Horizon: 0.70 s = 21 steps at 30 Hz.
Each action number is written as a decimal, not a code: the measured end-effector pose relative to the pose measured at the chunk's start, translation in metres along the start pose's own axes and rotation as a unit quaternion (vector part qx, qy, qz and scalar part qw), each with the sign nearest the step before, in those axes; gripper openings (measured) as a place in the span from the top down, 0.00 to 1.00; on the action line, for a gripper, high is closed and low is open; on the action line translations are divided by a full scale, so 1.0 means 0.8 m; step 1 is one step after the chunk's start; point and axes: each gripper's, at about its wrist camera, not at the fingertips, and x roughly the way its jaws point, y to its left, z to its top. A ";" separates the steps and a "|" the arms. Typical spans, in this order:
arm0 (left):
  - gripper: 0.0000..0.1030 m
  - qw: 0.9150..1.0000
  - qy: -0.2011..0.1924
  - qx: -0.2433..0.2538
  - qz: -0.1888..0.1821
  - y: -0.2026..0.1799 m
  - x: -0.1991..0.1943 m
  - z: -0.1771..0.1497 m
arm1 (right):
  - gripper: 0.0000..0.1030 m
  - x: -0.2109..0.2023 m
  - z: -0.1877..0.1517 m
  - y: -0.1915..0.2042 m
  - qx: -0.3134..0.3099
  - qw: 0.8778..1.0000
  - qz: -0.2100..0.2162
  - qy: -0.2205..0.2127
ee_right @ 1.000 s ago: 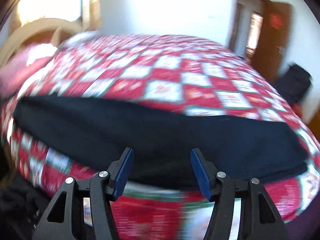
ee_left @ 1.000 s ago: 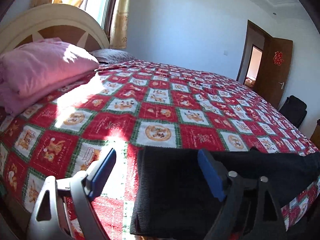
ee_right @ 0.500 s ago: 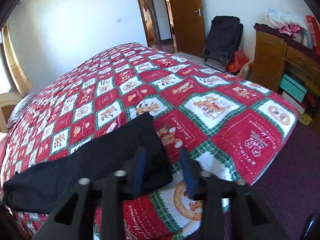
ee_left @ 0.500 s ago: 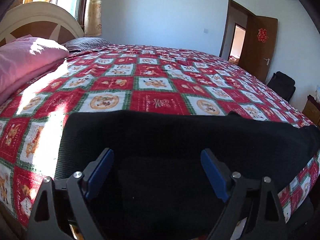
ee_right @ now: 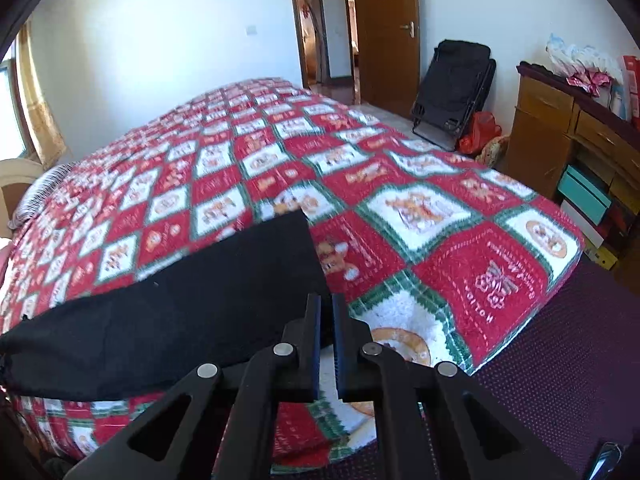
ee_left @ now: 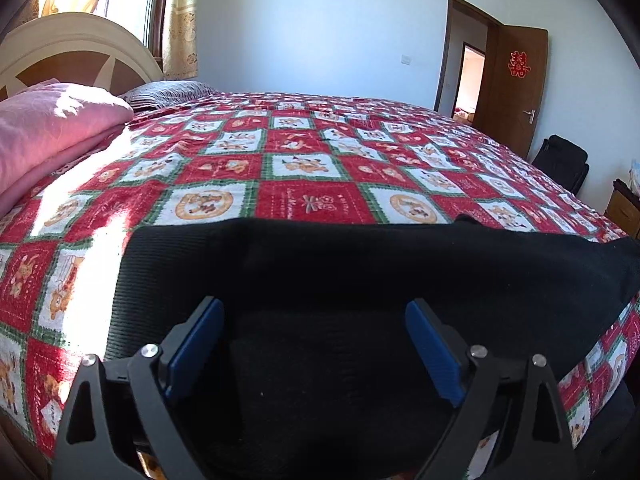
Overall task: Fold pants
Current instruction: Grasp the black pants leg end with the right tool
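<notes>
Black pants [ee_left: 360, 272] lie flat along the near edge of the bed, on a red patchwork bedspread [ee_left: 304, 172]. My left gripper [ee_left: 316, 340] is open, its blue pads spread wide just above the waist end of the pants. In the right wrist view the pants [ee_right: 168, 312] stretch leftward, their leg end near the bed's corner. My right gripper [ee_right: 326, 328] has its jaws nearly together at the lower corner of the leg end; whether cloth is pinched between them is unclear.
A pink folded quilt [ee_left: 48, 128] and a headboard [ee_left: 76, 52] are at the left. A wooden door [ee_left: 516, 84], a black folded chair [ee_right: 452, 88] and a wooden cabinet [ee_right: 560, 128] stand beyond the foot of the bed. The bed's edge is close below both grippers.
My right gripper swung to the leg end of the pants and its jaws closed from wide open to nearly together. My left gripper shifted right over the waist end and stayed open.
</notes>
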 end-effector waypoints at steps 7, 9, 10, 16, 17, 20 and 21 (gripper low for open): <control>0.07 1.000 0.000 0.000 -0.003 0.001 -0.001 -0.001 | 0.42 -0.010 0.005 -0.023 0.049 0.998 0.021 -0.019; 0.07 1.000 -0.001 0.001 -0.001 0.000 -0.001 -0.002 | 0.42 -0.005 0.005 -0.024 0.057 0.998 0.032 -0.010; 0.07 1.000 0.000 0.003 0.000 0.000 0.000 -0.002 | 0.42 0.001 0.004 -0.024 0.057 0.998 0.036 -0.002; 0.03 0.999 0.011 0.036 0.036 -0.017 0.006 -0.004 | 0.54 0.009 -0.005 0.000 0.030 0.999 0.045 0.005; 0.01 0.998 0.011 0.040 0.040 -0.019 0.007 -0.004 | 0.61 0.011 -0.006 0.005 0.023 0.999 0.041 0.008; 0.00 0.999 0.011 0.035 0.040 -0.018 0.007 -0.005 | 0.63 0.017 -0.012 0.018 0.000 1.000 0.010 0.000; 0.00 0.999 0.011 0.035 0.040 -0.018 0.006 -0.005 | 0.67 0.018 -0.012 0.019 0.000 1.000 0.008 -0.003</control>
